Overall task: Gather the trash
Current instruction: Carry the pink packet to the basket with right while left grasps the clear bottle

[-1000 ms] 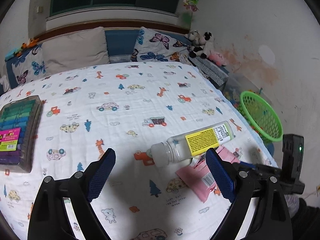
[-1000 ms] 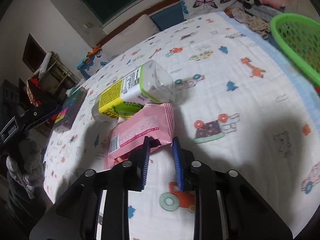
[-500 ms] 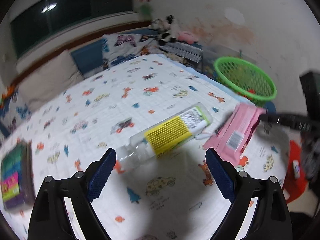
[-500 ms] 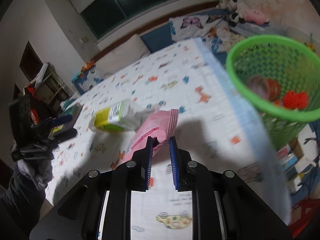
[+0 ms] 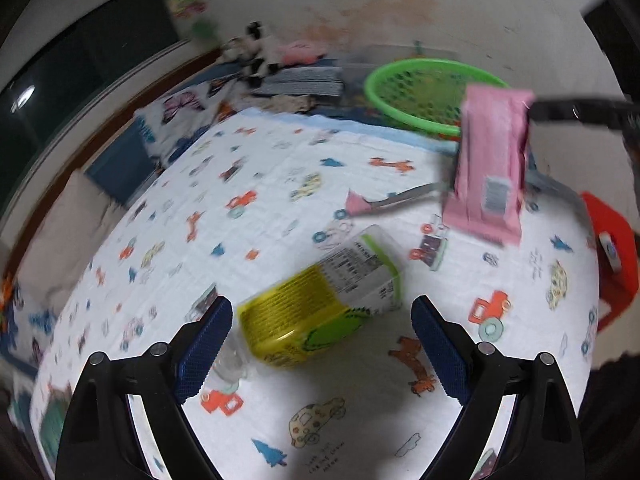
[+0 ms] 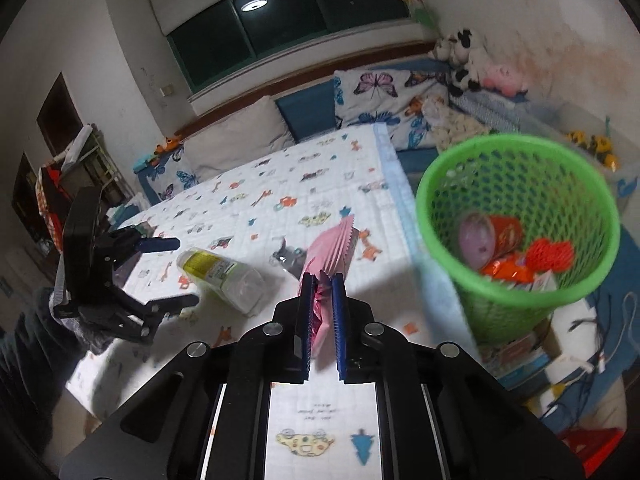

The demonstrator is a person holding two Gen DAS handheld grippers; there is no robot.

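My right gripper (image 6: 322, 312) is shut on a pink wrapper (image 6: 332, 248) and holds it in the air above the bed edge, left of the green mesh basket (image 6: 516, 208). The left wrist view shows the wrapper (image 5: 490, 168) hanging in front of the basket (image 5: 420, 92). My left gripper (image 5: 320, 336) is open, with a clear plastic bottle with a yellow label (image 5: 324, 308) lying on the bed between its fingers. The bottle also shows in the right wrist view (image 6: 220, 276), with the left gripper (image 6: 168, 272) around it.
The basket holds orange and red trash (image 6: 516, 252). A small pink scrap (image 5: 356, 204) lies on the patterned bedsheet (image 5: 248, 208). Pillows (image 6: 384, 92) and plush toys (image 6: 468, 60) line the far side. A red stool (image 5: 612, 240) stands beside the bed.
My right gripper lifted the pink wrapper off the bed and carried it toward the green basket. My left gripper moved in on the bottle, which now lies between its open fingers.
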